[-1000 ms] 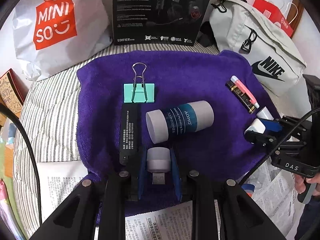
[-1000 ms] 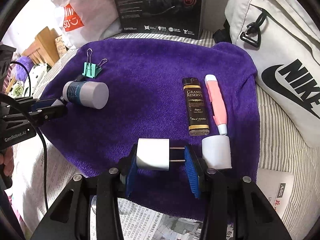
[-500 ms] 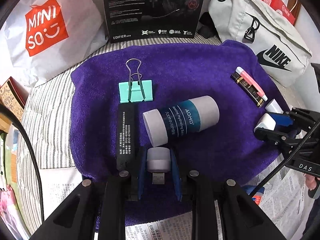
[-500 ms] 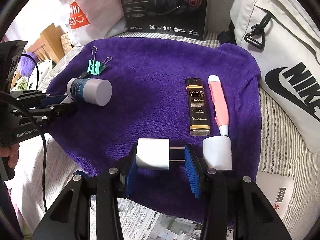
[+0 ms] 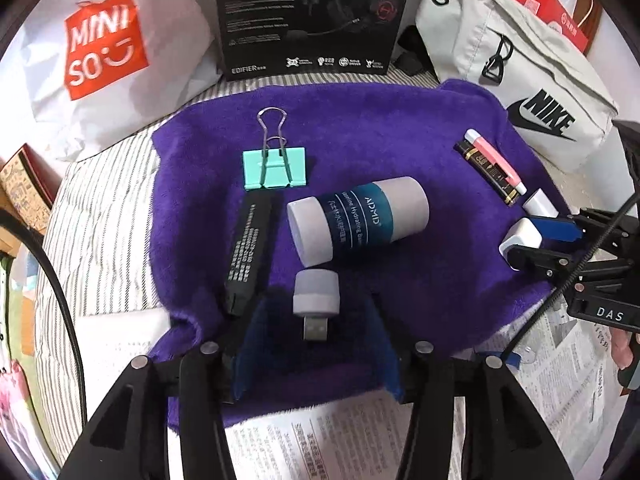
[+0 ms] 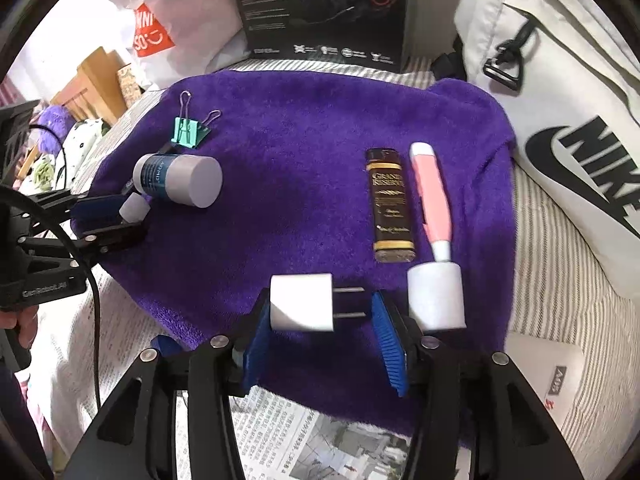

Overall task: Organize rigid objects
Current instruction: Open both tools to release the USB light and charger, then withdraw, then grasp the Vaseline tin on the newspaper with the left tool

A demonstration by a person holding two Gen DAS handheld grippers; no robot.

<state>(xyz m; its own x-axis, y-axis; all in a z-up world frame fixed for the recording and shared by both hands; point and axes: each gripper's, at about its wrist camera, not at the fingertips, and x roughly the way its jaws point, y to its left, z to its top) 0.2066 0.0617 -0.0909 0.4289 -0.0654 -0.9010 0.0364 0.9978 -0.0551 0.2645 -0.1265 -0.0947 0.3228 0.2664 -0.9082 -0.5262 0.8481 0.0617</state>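
Observation:
On the purple towel (image 5: 380,128) my left gripper (image 5: 316,336) is open; the small white USB light (image 5: 316,298) lies free between its blue pads. Beside it lie a white-and-teal tube (image 5: 360,220), a black bar (image 5: 248,248) and a mint binder clip (image 5: 275,168). My right gripper (image 6: 320,320) is shut on a white plug adapter (image 6: 302,302), pads on its body and prong tips, low over the towel's near edge. A white cap (image 6: 436,300), a pink-white pen (image 6: 432,196) and a brown lighter (image 6: 390,204) lie just right of it.
A black Edifier box (image 5: 312,16) stands at the back, a Miniso bag (image 5: 100,40) to its left and a grey Nike bag (image 5: 520,80) to its right. Newspaper (image 5: 320,440) lies under the towel's near edge on a striped cover (image 5: 100,200).
My left gripper has opened and let go of the USB light, which now lies on the towel. The right gripper still holds the plug adapter, little moved.

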